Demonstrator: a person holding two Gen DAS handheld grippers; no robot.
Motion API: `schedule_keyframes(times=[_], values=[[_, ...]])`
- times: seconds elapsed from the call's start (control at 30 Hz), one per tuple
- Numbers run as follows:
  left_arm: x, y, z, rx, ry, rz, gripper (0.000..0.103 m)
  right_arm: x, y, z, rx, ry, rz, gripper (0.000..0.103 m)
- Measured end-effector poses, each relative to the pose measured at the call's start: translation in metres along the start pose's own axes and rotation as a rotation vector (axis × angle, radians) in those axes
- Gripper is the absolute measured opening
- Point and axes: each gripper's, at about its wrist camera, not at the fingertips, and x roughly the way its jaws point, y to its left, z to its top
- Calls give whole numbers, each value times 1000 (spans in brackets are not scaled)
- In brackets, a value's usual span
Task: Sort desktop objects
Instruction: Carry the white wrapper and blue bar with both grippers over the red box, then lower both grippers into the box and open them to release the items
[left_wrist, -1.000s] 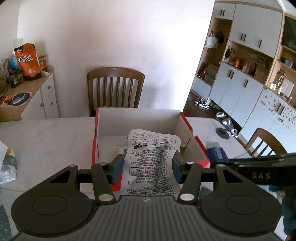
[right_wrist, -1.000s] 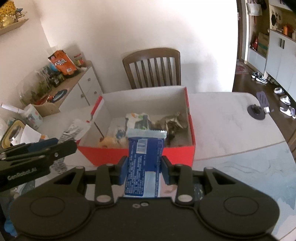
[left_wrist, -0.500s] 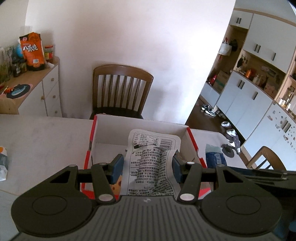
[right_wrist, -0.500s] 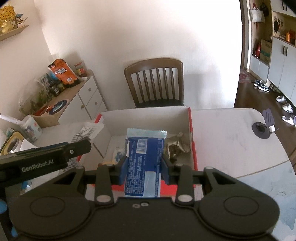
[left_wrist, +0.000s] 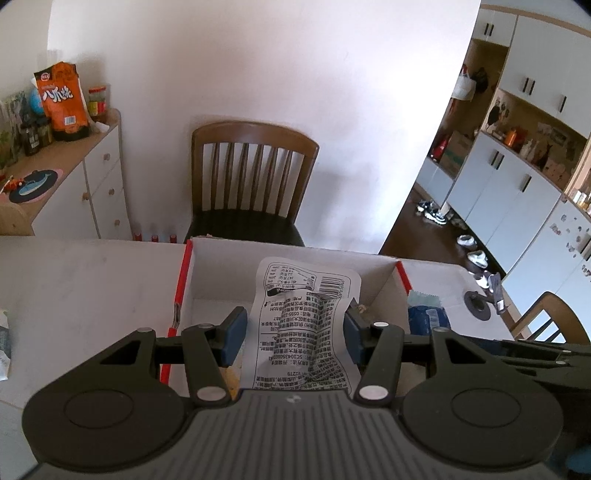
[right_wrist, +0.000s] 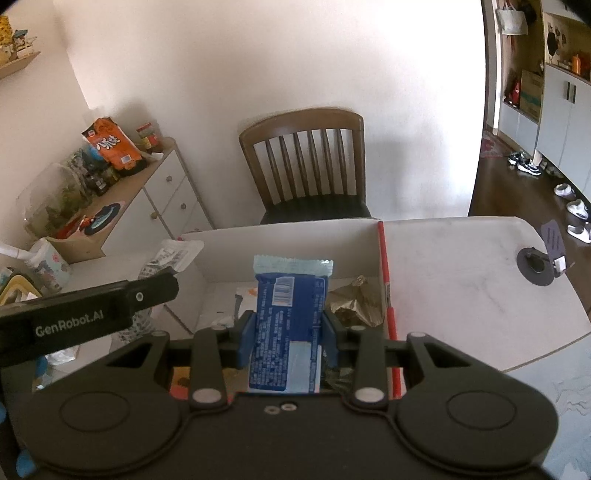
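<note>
Left gripper (left_wrist: 293, 328) hangs above the near half of the red box (left_wrist: 181, 288), its fingers (left_wrist: 232, 330) clamped on a white printed packet (left_wrist: 304, 325). The packet stands upright between the pads, crumpled at the middle, barcode end up, over the box's open inside.

Right gripper (right_wrist: 287, 334) hangs above the same red box (right_wrist: 386, 295), toward its right wall. Its fingers (right_wrist: 246, 338) grip a blue wrapper (right_wrist: 288, 325), upright, pale crimped end up, barcode showing.

Inside the box, just right of the blue wrapper, a crumpled gold wrapper (right_wrist: 354, 302) lies against the right wall. More small items lie on the box floor, too hidden to tell.

The box sits on a pale marble surface (right_wrist: 461, 288). Behind the box stands a wooden chair (right_wrist: 306, 162). Left of the box, a white cabinet (right_wrist: 162, 199) carries an orange bag (right_wrist: 110, 146).
</note>
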Motion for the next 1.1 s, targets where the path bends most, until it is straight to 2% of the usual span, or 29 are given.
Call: schedule_keyframes(times=[0.5, 0.9, 1.1], values=[[48, 9, -1, 54, 65, 76, 53, 42, -16, -1, 3, 49, -19, 37], [80, 1, -9, 172, 107, 144, 53, 68, -17, -12, -35, 102, -24, 37], [92, 1, -10, 180, 138, 144, 53, 79, -18, -19, -53, 128, -40, 37]])
